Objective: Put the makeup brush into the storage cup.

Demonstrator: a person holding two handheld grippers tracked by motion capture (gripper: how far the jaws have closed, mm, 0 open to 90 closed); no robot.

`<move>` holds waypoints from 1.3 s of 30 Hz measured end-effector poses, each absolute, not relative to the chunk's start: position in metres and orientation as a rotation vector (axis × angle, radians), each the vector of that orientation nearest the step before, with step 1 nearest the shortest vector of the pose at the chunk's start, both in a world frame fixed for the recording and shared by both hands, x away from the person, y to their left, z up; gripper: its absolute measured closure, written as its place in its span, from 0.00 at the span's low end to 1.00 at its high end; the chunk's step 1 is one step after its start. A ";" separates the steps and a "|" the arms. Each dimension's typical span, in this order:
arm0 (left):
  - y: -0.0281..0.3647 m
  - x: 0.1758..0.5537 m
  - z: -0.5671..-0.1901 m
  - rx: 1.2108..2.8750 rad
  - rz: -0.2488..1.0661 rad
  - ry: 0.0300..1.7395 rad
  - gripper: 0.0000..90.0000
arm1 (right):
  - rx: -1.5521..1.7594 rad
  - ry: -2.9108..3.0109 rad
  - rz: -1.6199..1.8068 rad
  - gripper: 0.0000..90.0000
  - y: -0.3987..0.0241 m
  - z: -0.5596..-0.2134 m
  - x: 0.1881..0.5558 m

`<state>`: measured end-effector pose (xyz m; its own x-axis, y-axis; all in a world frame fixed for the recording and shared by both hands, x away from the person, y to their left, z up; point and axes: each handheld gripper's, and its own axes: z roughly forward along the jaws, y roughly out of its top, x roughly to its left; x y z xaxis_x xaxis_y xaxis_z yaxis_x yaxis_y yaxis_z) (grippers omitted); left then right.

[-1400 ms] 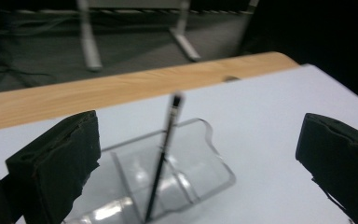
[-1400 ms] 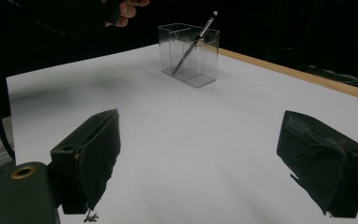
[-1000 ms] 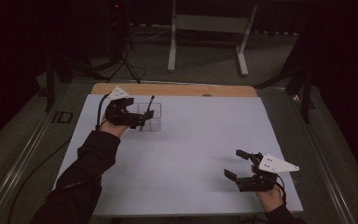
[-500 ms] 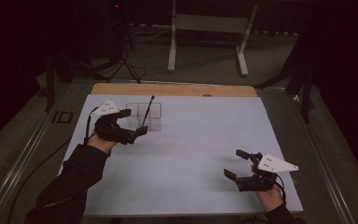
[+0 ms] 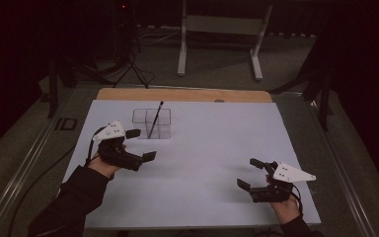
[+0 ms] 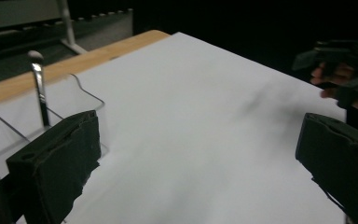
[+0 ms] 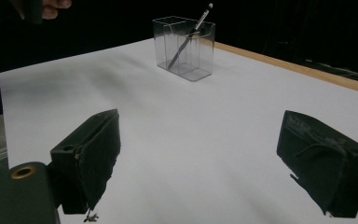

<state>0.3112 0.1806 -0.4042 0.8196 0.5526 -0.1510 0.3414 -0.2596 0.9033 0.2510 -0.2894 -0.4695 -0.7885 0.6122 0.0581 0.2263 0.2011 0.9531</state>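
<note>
A clear plastic holder (image 5: pixel 152 123) with compartments stands at the back left of the white sheet (image 5: pixel 207 143). A dark pen (image 5: pixel 155 117) leans inside it, tip end up. My left gripper (image 5: pixel 141 144) hovers open just in front and left of the holder, nothing between its jaws. In the left gripper view the pen (image 6: pixel 39 88) and holder (image 6: pixel 86 95) sit beyond the left jaw. My right gripper (image 5: pixel 250 174) rests open near the front right of the sheet. The right gripper view looks across the sheet at the holder (image 7: pixel 186 51) and pen (image 7: pixel 189 35), far from its jaws.
A wooden table edge (image 5: pixel 187 95) runs behind the sheet. Beyond it stand a metal frame (image 5: pixel 219 29) and a tripod (image 5: pixel 132 64) on the dark floor. The right gripper (image 6: pixel 340 65) appears far off in the left gripper view.
My left gripper has drawn back from the holder toward the front left, jaws open, leaving the pen standing in it. The right gripper has stayed put.
</note>
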 end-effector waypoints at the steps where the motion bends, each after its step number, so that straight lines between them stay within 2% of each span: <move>1: 0.181 0.309 -0.406 1.876 0.228 0.672 0.01 | 0.788 2.149 1.614 0.15 -0.289 -0.470 0.251; 24: 0.181 0.279 -0.440 1.963 0.174 0.571 0.01 | 0.781 2.161 1.607 0.15 -0.289 -0.470 0.251; 39: 0.188 0.270 -0.468 1.992 0.174 0.568 0.01 | 0.783 2.170 1.592 0.15 -0.291 -0.472 0.251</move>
